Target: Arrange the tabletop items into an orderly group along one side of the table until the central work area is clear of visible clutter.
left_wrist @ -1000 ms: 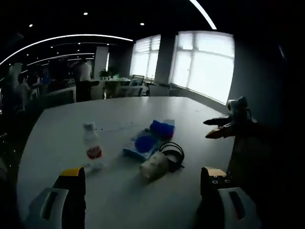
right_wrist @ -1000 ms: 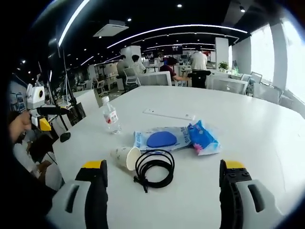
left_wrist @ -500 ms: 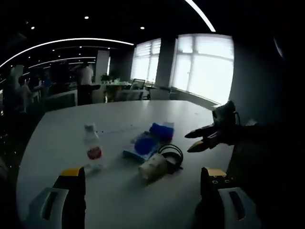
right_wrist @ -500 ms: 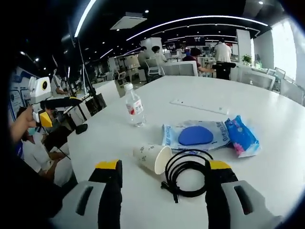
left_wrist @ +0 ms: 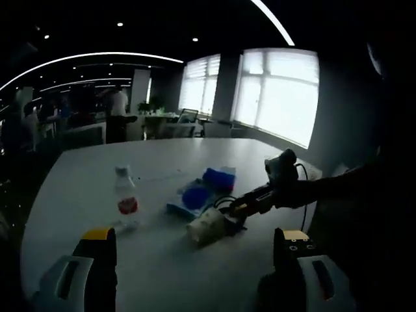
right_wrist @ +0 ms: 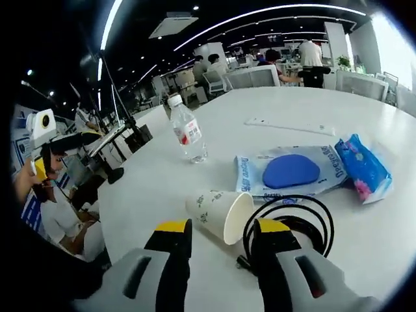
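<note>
**Paper cup on its side, right gripper right up on it**

Paper cup (right_wrist: 219, 214) is lying tipped over on the white table (right_wrist: 156, 182), open mouth pointing toward the black coiled cable (right_wrist: 292, 221) that sits just beside it. In the right gripper view the right gripper (right_wrist: 220, 235) is low over the table with its yellow-tipped jaws close together; the gap between them lines up with the cup's rim, but honestly I can't tell if they're actually pinching it or just sitting in front of it. In the left gripper view the same gripper (left_wrist: 235, 209) reaches in from the right, its tips down at the cup (left_wrist: 207, 227) and cable (left_wrist: 229, 208).

Rest of the stuff is clustered past the cup: a flat white-and-blue packet (right_wrist: 289, 174) with a big blue oval on it, and touching its far end a blue tissue pack (right_wrist: 364, 170). A clear water bottle (right_wrist: 188, 130) with a red label stands upright, well apart from the packet. Further back there's a thin white strip (right_wrist: 281, 125) lying flat on the table.

Left gripper (left_wrist: 194, 250) hangs back at the table edge with its jaws wide apart, nothing between them; it also turns up at the left edge of the right gripper view (right_wrist: 40, 146). People are sitting and standing at desks in the background.
</note>
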{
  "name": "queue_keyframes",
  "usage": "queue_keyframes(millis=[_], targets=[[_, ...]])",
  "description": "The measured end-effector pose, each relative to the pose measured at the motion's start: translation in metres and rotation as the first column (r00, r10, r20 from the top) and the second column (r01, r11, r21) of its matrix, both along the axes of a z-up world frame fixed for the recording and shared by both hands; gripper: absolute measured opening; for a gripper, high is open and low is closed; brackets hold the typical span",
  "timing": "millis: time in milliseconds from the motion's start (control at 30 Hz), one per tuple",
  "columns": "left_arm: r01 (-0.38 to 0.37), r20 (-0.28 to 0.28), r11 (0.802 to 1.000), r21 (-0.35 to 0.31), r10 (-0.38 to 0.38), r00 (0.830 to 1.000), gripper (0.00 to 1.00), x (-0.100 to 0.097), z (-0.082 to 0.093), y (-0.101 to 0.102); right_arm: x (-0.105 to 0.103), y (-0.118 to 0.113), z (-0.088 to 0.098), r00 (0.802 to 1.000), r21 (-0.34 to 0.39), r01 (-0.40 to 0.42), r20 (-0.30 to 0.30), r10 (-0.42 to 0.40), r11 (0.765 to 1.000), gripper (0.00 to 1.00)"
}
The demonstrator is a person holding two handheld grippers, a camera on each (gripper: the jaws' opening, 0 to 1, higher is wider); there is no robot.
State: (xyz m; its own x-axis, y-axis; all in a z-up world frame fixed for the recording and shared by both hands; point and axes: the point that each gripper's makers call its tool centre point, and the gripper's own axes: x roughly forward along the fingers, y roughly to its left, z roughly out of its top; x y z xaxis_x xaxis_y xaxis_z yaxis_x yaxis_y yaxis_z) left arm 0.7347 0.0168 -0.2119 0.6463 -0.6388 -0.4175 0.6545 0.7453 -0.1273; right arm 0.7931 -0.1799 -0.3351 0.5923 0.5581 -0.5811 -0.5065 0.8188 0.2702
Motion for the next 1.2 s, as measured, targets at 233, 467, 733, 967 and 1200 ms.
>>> queue_keyframes(millis=[233,467,733,967,1200], targets=[[-0.007,-0.012,1.000,-0.008,0.007,1.000,1.00,-0.005,-0.007,0.000,0.016,0.018,-0.009,0.999,0.029,-0.020,-0.039,0.021,0.999,0.32],[-0.018,-0.011,0.999,-0.029,0.018,1.000,1.00,-0.009,-0.006,0.001,0.013,0.026,-0.020,0.994,0.062,-0.037,-0.099,0.043,0.997,0.21],[-0.018,-0.020,1.000,-0.013,0.017,1.000,1.00,-0.012,-0.010,0.003,0.007,0.027,-0.021,0.993,0.048,-0.072,-0.085,0.076,0.996,0.07],[-0.011,-0.021,1.000,-0.017,0.011,1.000,1.00,-0.015,-0.011,0.000,0.000,0.025,-0.019,0.994,0.048,-0.082,-0.071,0.085,0.995,0.00],[-0.002,-0.022,1.000,-0.001,0.002,1.000,1.00,-0.017,-0.013,0.003,0.002,0.029,-0.010,0.995,0.050,-0.087,-0.043,0.089,0.995,0.00]])
